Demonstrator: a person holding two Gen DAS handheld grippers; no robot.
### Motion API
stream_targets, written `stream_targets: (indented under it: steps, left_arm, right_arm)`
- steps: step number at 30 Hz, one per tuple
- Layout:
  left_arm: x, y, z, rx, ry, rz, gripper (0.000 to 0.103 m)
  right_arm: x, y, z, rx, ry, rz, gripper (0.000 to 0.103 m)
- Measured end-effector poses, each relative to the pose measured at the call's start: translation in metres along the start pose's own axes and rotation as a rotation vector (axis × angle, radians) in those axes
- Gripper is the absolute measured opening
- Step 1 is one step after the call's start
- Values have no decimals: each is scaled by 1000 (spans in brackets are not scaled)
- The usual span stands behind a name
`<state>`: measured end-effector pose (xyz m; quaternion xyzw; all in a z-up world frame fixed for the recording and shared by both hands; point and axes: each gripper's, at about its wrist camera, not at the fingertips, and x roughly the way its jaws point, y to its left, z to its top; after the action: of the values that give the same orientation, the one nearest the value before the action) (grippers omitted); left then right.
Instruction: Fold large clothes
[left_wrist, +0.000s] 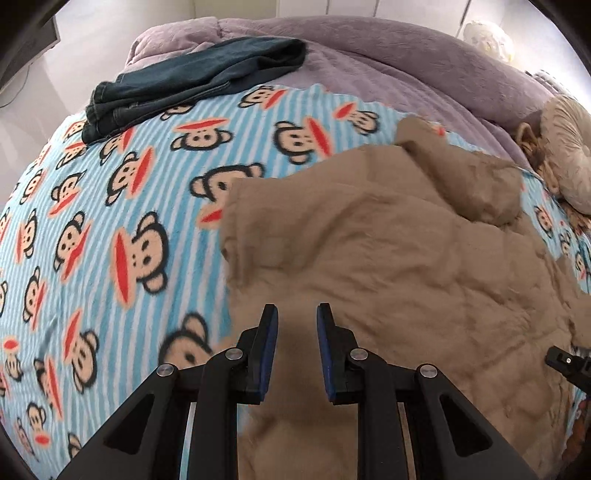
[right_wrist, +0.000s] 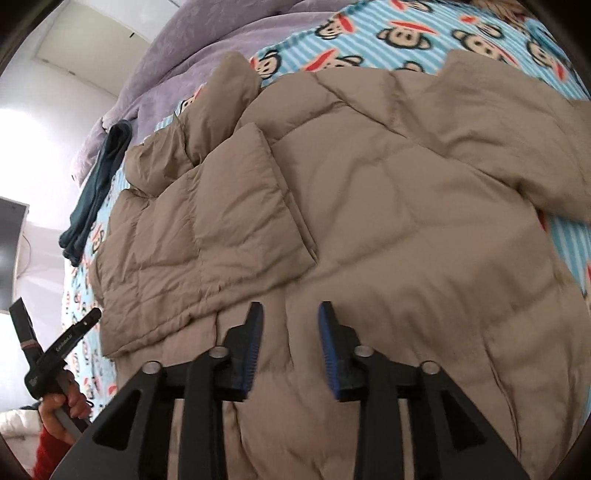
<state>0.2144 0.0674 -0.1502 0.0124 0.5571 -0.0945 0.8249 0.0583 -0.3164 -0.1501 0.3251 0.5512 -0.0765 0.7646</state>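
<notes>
Two black two-finger grippers with blue pads hang over a bed, and neither one pinches anything. The left gripper (left_wrist: 297, 314) has its jaws spread with a clear gap between them, its tips poised above the near left part of a large tan quilted puffer jacket (left_wrist: 388, 258), with no cloth caught between the pads. The right gripper (right_wrist: 291, 314) is likewise spread apart, and through the gap its own camera shows only the jacket's (right_wrist: 388, 221) padded surface. The jacket lies spread on a light blue striped fleece blanket printed with cartoon monkey faces (left_wrist: 110, 221), filling most of the near and right side of the bed. In the right wrist view one padded sleeve (right_wrist: 207, 236) is folded across the body of the jacket, lying flat on top of it on the left, while the other sleeve (right_wrist: 524, 147) stretches out toward the right edge. A dark blue pair of folded jeans (left_wrist: 192, 81) rests at the far left of the blanket, well apart from the jacket, partly on a purple plush bedspread (left_wrist: 388, 48) that covers the far end of the bed. At the lower left of the right wrist view, the person's left hand (right_wrist: 62, 406) grips the handle of the left gripper.
</notes>
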Motion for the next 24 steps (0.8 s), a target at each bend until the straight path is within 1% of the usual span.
stream_targets:
  steps: [2,4,6,8,9,10,11,12,13,15,17,18,21,23,24]
  left_arm:
    - [-12,-15,-10,13,6,-7,23]
    - [-20,-30,-19,24,16,-18,23]
    - [-27,-45,-28,38,29,-40,23]
    - [-32,-63,-39,47,48,-67,24]
    - [-34,-71,-44,51,58,-78,26]
    - [-36,-78,-48,47,66,-80,58]
    - [-38,-85,-52,50,69,-81,79]
    - [-43,-93,-56,49,50,-77,98]
    - [-50,-101,-61,55,33,-79,98]
    - [-53,-116,-66,85,49,-80,98]
    - [-55,-126,-70,90,61,-81,99]
    - [-56,-133,-72,96,69,-85,99]
    - [-61,-149,-77,113,68,-72,99]
    - [-64,-163,-81,125,59,-54,99]
    - [-65,-169,-82,129,56,-53,99]
  right_arm:
    - [-5,-2,-6,7,8,5,37]
    - [-14,-7,-14,13,13,11,41]
    - [-20,-12,-20,22,18,17,44]
    - [-27,-17,-26,38,19,25,45]
    - [-31,-21,-28,45,20,28,46]
    - [-33,-24,-30,50,21,29,46]
    - [-38,-29,-33,57,22,31,46]
    - [-41,-33,-35,63,21,32,47]
    - [-44,-37,-37,69,22,33,48]
    - [-51,-47,-42,77,22,34,49]
    - [-57,-56,-45,80,21,35,51]
    - [-59,-59,-45,80,22,35,54]
    - [-64,-70,-45,82,22,41,58]
    - [-67,-76,-44,84,24,43,67]
    - [-68,-78,-44,85,22,50,74]
